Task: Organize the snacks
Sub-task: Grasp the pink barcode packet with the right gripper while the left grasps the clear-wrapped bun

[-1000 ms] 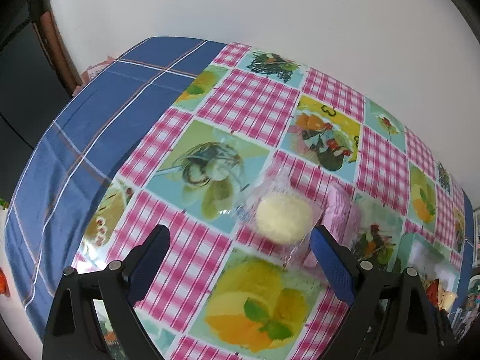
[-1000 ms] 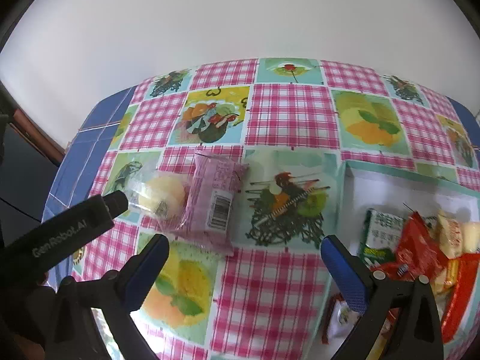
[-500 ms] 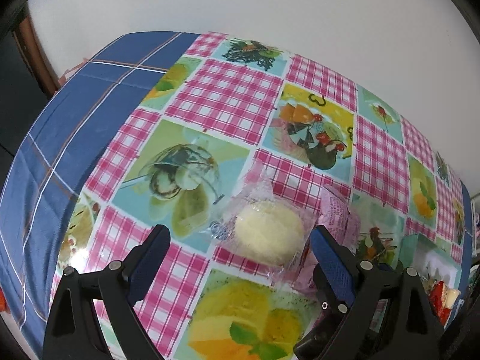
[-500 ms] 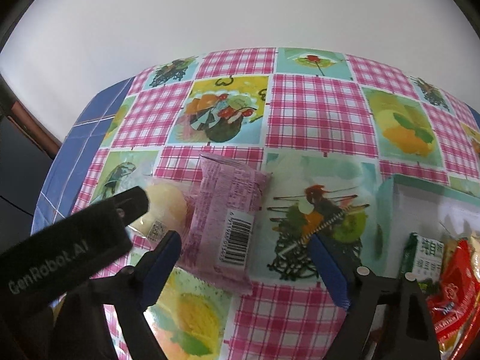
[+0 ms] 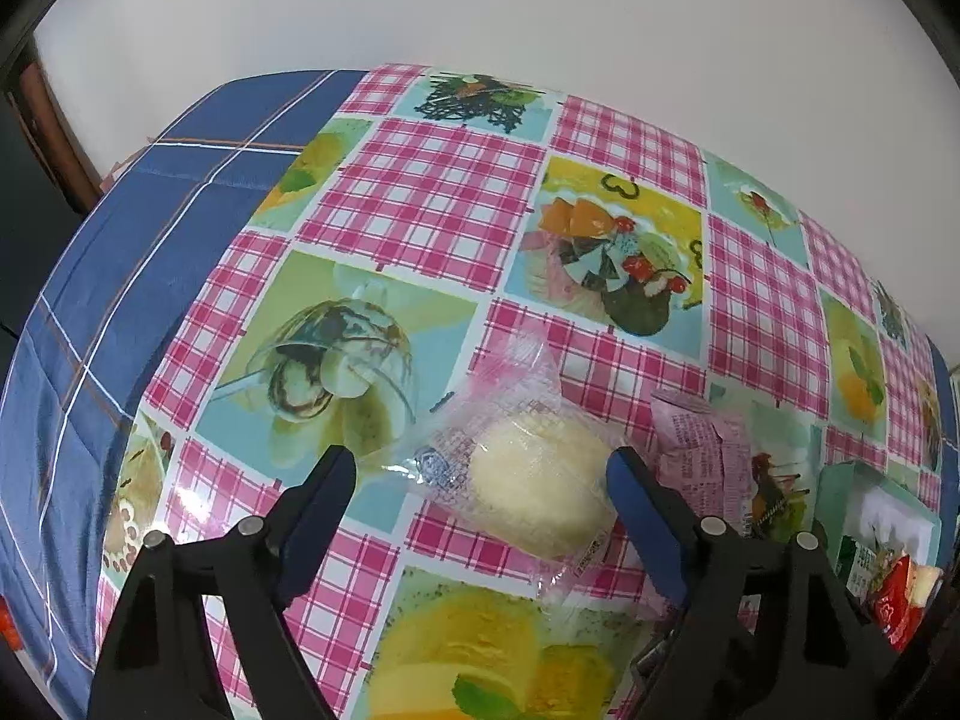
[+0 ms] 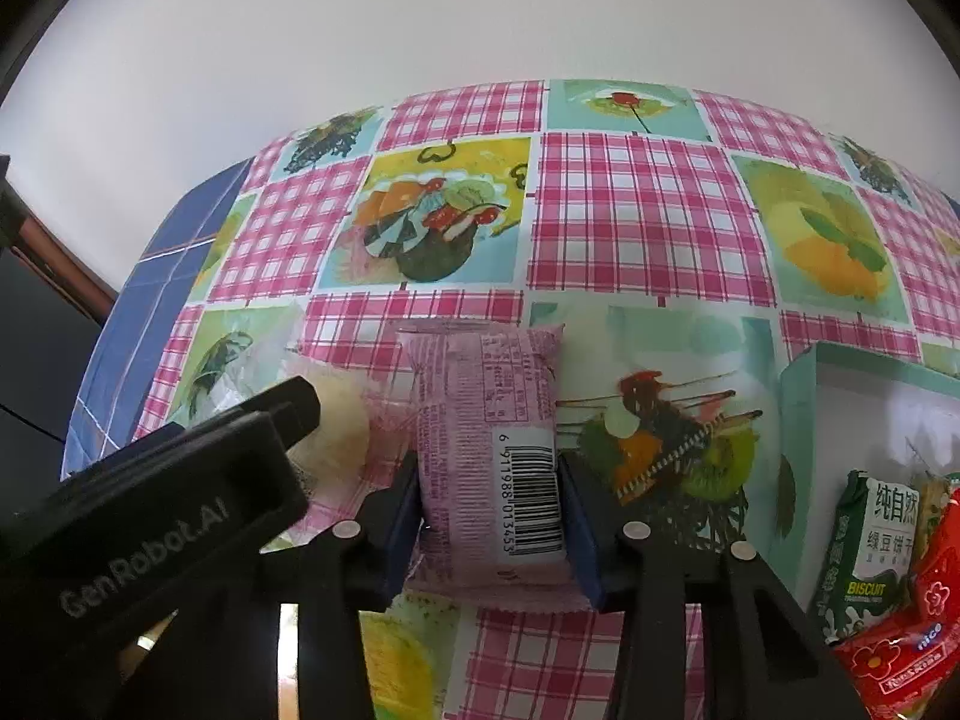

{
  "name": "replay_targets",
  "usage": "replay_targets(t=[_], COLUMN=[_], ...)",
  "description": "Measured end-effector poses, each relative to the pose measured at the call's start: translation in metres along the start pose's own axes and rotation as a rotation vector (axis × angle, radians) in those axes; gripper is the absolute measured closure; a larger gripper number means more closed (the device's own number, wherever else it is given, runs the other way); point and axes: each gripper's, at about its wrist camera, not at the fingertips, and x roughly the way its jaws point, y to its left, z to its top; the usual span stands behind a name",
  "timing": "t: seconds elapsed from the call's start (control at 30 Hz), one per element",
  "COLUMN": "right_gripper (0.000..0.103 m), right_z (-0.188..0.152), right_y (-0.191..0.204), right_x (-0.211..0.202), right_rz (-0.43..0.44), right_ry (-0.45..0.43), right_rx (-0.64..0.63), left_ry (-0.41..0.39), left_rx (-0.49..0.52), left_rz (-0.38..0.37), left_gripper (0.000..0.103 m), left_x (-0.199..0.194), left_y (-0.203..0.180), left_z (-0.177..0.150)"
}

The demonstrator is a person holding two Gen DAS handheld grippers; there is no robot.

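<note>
A pink snack packet (image 6: 489, 438) with a barcode lies on the patterned tablecloth, and my right gripper (image 6: 489, 516) is shut on its near end. A pale round bun in clear wrap (image 5: 531, 489) lies just left of it. My left gripper (image 5: 480, 480) is open with the bun between its blue pads, low over the table. The pink packet also shows in the left wrist view (image 5: 699, 456), to the right of the bun. The bun shows in the right wrist view (image 6: 339, 420), partly hidden by the left gripper's body.
A pale green box (image 6: 804, 420) at the right holds several snacks, among them a green biscuit pack (image 6: 870, 546) and a red packet (image 6: 918, 618). The box also shows in the left wrist view (image 5: 840, 492). A blue checked cloth (image 5: 138, 252) covers the table's left part. A white wall stands behind.
Both grippers have moved forward and down to the snacks. My right gripper has closed on the pink packet. My left gripper now straddles the bun, still open.
</note>
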Motion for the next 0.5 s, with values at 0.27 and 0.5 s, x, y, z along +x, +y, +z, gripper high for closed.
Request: replay_targets(t=[0.27,0.5], right_gripper=[0.058,0.058], right_z=[-0.002,-0.001], right_y=[-0.008,-0.011], right_x=[-0.001,-0.002], right_rz=[0.006,0.009], right_ry=[0.009,0.012], right_rx=[0.021,0.029], left_ry=[-0.004,0.023], left_rx=[-0.027,-0.135], left_rz=[-0.013,-0.055], left_gripper=[0.016,0.008], left_x=[0.003,0.011], left_y=[0.004,0.018], left_z=[-0.002,-0.005])
